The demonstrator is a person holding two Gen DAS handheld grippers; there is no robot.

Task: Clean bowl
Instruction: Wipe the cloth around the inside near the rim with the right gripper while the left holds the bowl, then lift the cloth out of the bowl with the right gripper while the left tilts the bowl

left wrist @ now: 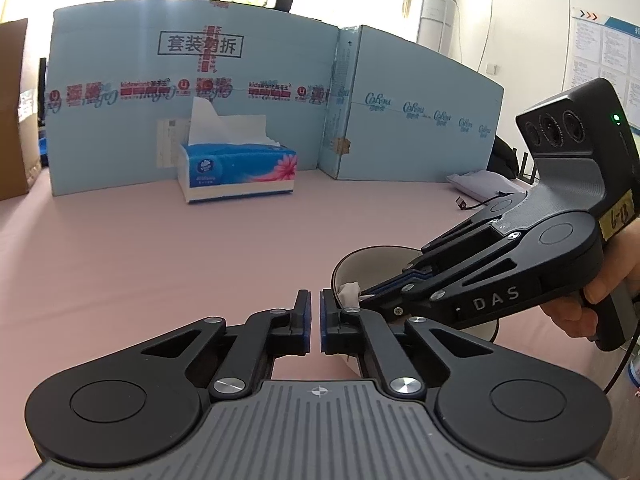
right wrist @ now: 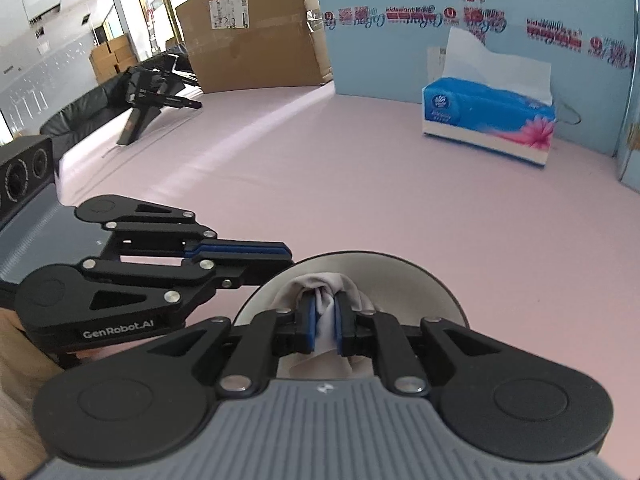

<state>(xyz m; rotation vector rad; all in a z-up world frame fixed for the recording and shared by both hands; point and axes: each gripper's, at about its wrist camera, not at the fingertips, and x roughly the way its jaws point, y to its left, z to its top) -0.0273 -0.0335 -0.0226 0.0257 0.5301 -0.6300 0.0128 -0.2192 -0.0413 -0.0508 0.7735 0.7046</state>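
Right now your right gripper (right wrist: 325,320) is pinching a wad of white tissue (right wrist: 320,290) between its blue pads, and the wad is down inside the bowl (right wrist: 432,284), against the inner wall on the side nearest your left hand. Your left gripper (left wrist: 315,322) has its fingers drawn almost together with only a thin slit between the pads and nothing in them; it sits just beside the bowl's rim, and from either view I cannot tell whether it touches the rim.

The bowl itself stands upright on the pink table cover (left wrist: 180,248), close in front of you, with its near side hidden behind both grippers.

To wipe well, I would keep the squeeze on the tissue firm so that it does not slip out as you drag it. Sweep around the inner wall in a full circle, then across the bottom, letting the paper and not the hard fingertips meet the glaze. The bowl looks light and free to slide or tip on this cloth, so press downward more than sideways. Bracing the outside of the rim with your left gripper would likely steady it.

If the wad tears or gets soiled, the tissue box (left wrist: 238,172) stands well apart at the back, before the blue cardboard screen (left wrist: 192,92).
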